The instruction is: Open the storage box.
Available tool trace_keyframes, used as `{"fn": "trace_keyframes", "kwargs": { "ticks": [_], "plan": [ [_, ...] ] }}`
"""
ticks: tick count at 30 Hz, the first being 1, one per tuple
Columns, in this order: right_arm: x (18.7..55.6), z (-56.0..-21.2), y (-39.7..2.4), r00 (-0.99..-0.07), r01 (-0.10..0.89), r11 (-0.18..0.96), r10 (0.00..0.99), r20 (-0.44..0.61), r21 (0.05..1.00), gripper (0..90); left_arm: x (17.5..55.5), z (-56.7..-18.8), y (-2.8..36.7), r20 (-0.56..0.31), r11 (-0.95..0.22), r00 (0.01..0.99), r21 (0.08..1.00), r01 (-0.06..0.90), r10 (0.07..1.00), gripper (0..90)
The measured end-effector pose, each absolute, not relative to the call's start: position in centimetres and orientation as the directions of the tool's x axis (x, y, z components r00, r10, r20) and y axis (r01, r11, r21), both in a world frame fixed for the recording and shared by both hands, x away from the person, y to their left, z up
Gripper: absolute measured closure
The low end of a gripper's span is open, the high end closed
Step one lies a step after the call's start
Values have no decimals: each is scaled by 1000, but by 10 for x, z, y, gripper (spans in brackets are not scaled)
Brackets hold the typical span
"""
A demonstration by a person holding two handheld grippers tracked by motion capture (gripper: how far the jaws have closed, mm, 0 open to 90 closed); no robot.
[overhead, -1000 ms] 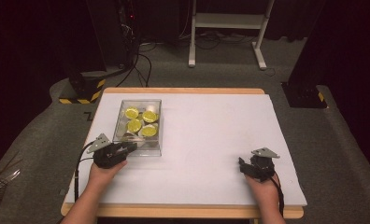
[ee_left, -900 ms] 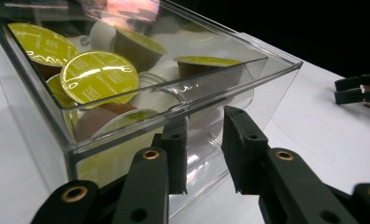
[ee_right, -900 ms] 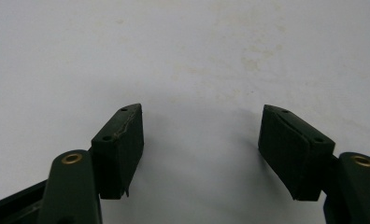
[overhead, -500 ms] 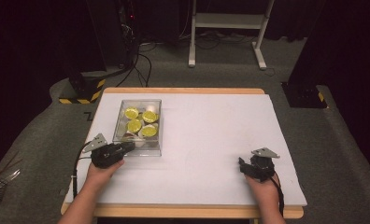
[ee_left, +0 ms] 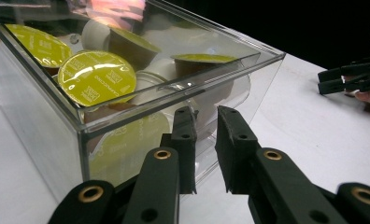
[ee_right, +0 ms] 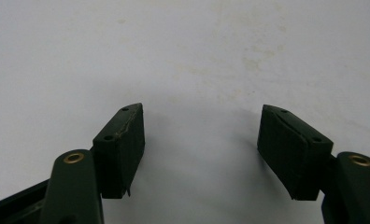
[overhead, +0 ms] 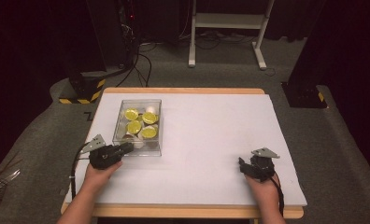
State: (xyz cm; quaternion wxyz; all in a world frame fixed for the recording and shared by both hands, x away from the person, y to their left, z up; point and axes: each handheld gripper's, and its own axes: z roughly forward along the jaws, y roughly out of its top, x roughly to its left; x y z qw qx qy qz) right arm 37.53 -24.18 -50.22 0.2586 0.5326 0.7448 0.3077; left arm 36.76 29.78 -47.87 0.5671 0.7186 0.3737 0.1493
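Observation:
A clear plastic box stands at the left of the white table and holds several coffee capsules with yellow-green foil lids. My left gripper lies level along the box's near wall, tips at its near left corner. In the left gripper view its jaws sit just outside the clear wall, capsules showing behind it. The jaws have just been closing, leaving a narrow gap with nothing in it. My right gripper rests at the near right, jaws open over bare table.
The right gripper appears far off in the left gripper view. Beyond the table's far edge are a white stand's legs, cables and dark equipment on grey carpet. A broad stretch of white table lies between the two hands.
The left gripper's jaws look slightly narrower beside the box. Both hands keep their places and the box has not shifted.

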Motion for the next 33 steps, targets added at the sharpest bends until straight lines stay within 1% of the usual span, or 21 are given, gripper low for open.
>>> {"fn": "trace_keyframes", "kwargs": {
  "ticks": [7,29,33],
  "plan": [
    [375,-502,-242,-299,635,244,952,-58,733,321,367,-479,297,-217,-68,670,926,372,710,768],
    [375,-502,-242,-300,634,243,952,-56,734,324,363,-479,302,-201,-92,700,930,357,685,801],
    [375,-502,-242,-301,634,243,952,-55,734,324,358,-481,304,-218,-74,708,931,357,672,807]
  ]
}}
